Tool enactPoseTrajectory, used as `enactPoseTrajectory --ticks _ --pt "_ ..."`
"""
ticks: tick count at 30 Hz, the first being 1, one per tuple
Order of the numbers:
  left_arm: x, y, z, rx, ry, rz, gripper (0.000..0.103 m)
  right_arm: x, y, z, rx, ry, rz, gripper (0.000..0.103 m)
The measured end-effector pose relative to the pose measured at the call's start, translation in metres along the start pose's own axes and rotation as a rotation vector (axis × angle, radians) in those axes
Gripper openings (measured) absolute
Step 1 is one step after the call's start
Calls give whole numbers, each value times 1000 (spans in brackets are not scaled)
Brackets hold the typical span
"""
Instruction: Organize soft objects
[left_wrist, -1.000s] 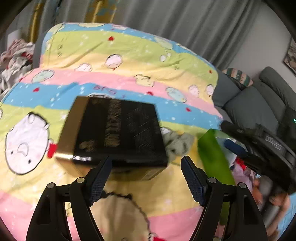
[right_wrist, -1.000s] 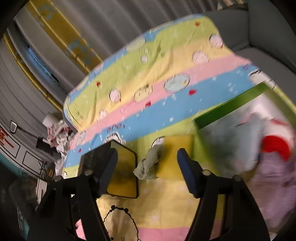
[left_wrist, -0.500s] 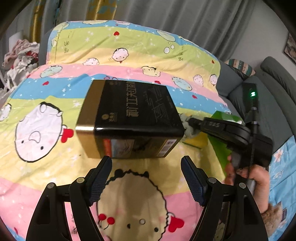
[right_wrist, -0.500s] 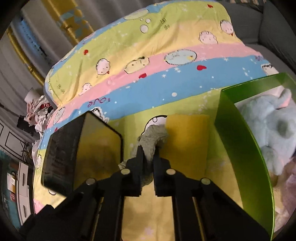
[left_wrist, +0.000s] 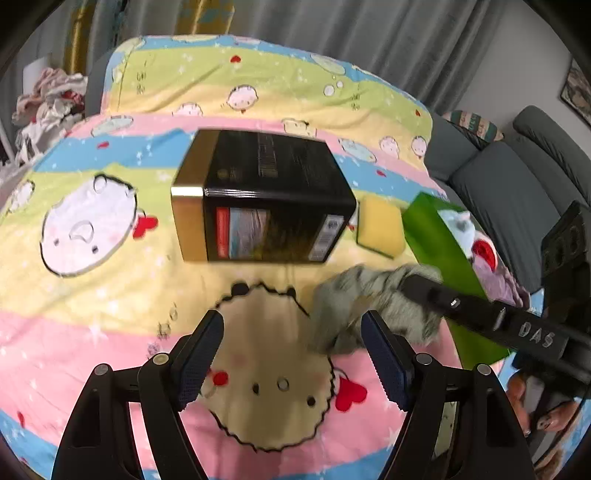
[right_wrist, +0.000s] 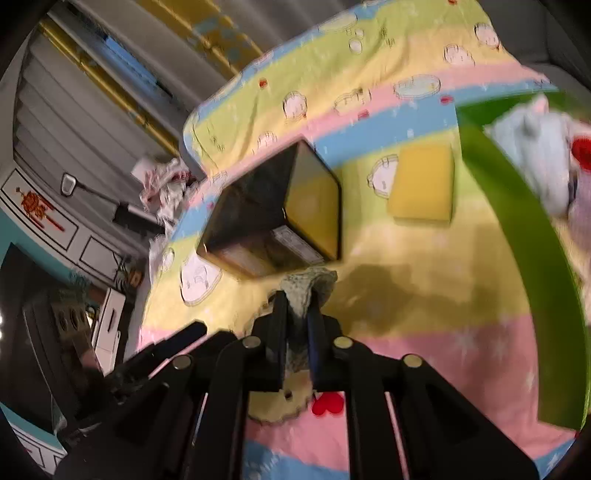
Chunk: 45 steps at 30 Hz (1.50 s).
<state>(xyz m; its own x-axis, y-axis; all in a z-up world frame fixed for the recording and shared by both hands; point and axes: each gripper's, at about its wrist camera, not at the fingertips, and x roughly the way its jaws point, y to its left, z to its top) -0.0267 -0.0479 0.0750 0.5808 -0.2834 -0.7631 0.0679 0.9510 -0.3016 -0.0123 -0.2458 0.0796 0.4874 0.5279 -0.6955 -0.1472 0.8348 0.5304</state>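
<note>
The right tool (right_wrist: 297, 306) is clamped on a grey-green fuzzy cloth (right_wrist: 308, 284), its 2 fingers pressed close together with the fabric bunched between them and a tuft sticking out past the tips. In the left wrist view the same cloth (left_wrist: 373, 306) hangs in a crumpled wad from the right tool's black finger (left_wrist: 436, 295), held above the striped cartoon bedspread (left_wrist: 110, 295) and just in front of the left tool's right-hand finger. Motion blur softens the cloth's edges in both views.

The left tool (left_wrist: 291, 354) holds nothing; its 2 blue-padded fingers stand wide apart over a round cream cartoon face (left_wrist: 273, 354) printed on the pink stripe.

Farther up the bed a black box with gold sides (left_wrist: 258, 195) rests on the bedspread, one end panel facing the left camera. Just beside its right corner lies a yellow sponge (left_wrist: 382, 230), flat on the cover. To the right of the sponge stands a green bin (left_wrist: 436, 240), near the bed's edge. Inside it sit a pale blue plush toy (left_wrist: 460, 225), something red (left_wrist: 484, 251) and a lilac fabric item (left_wrist: 498, 280). From the right wrist view the bin's green wall (right_wrist: 517, 229) curves down the right side, with the plush toy (right_wrist: 535, 147) visible over its rim.

A grey sofa (left_wrist: 517, 184) stands beyond the bed, and grey curtains (left_wrist: 332, 29) hang behind.
</note>
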Motion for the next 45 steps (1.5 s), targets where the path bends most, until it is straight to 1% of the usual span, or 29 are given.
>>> enactPoseTrajectory --ticks 1,2,3,4,5,6,7,8,9,12,14,17,19,20,21,23,24,25,26,27,28,29,31,34,37,40,42,45 --pt "2 -1 -5 -3 11 -4 77 4 -2 -4 -4 22 -35 12" --pt "5 -1 -8 -5 21 -7 77 11 -3 -7 -18 58 -91 14" --pt "9 -2 -13 -7 35 -11 77 14 -5 -9 -23 78 -144 19" --pt "11 -2 -16 -7 44 -14 77 18 -8 -10 -26 93 -205 37" --pt "14 -4 -19 -8 54 -17 77 20 -9 -11 -34 102 -263 50" --pt "18 -6 -23 -11 69 -21 77 19 -11 -12 -38 91 -298 68" --pt "22 -7 -26 -13 80 -26 77 17 -13 -12 -41 80 -309 73" --pt "25 -8 -28 -15 90 -30 77 13 -14 -12 -42 71 -308 73" --pt "30 -11 -31 -16 104 -36 77 12 -16 -11 -35 69 -295 73" --pt "42 -20 -36 1 130 -42 77 7 -24 -9 -2 57 -231 79" --pt "49 -26 -37 8 131 -47 77 13 -29 -8 11 74 -195 79" --pt "56 -32 -37 19 132 -62 77 30 -34 -11 49 132 -145 79" --pt "60 -36 -35 42 108 -40 76 39 -38 -14 71 161 -128 80" --pt "61 -37 -35 45 107 -33 74 44 -38 -15 71 169 -129 80" --pt "63 -39 -33 51 108 -15 70 44 -36 -15 56 160 -138 78" --pt "64 -41 -32 69 96 2 65 45 -30 -15 29 153 -153 66" --pt "65 -43 -32 79 90 5 58 47 -29 -16 22 159 -156 57" --pt "65 -44 -31 84 86 -2 49 49 -27 -16 13 160 -169 50" --pt "65 -45 -30 80 97 -48 42 50 -26 -15 1 152 -179 47" --pt "68 -45 -30 67 113 -89 34 52 -26 -15 -1 156 -176 37" --pt "70 -46 -30 50 134 -127 32 53 -25 -14 -2 166 -165 31" --pt "71 -49 -29 51 135 -124 32 54 -25 -14 -4 168 -157 30" --pt "69 -56 -28 86 112 -108 31 51 -23 -12 -12 147 -168 28" --pt "62 -67 -22 104 86 -139 29 36 -21 -8 -25 101 -174 28" --pt "49 -84 -11 146 47 -176 29 11 -23 1 -11 26 -162 28" --pt "34 -111 4 209 -8 -214 29 -21 -29 11 25 -72 -145 28" --pt "27 -132 14 265 -38 -243 29 -45 -32 17 40 -145 -162 28" --pt "20 -160 26 340 -61 -296 29 -79 -39 25 72 -246 -206 28"
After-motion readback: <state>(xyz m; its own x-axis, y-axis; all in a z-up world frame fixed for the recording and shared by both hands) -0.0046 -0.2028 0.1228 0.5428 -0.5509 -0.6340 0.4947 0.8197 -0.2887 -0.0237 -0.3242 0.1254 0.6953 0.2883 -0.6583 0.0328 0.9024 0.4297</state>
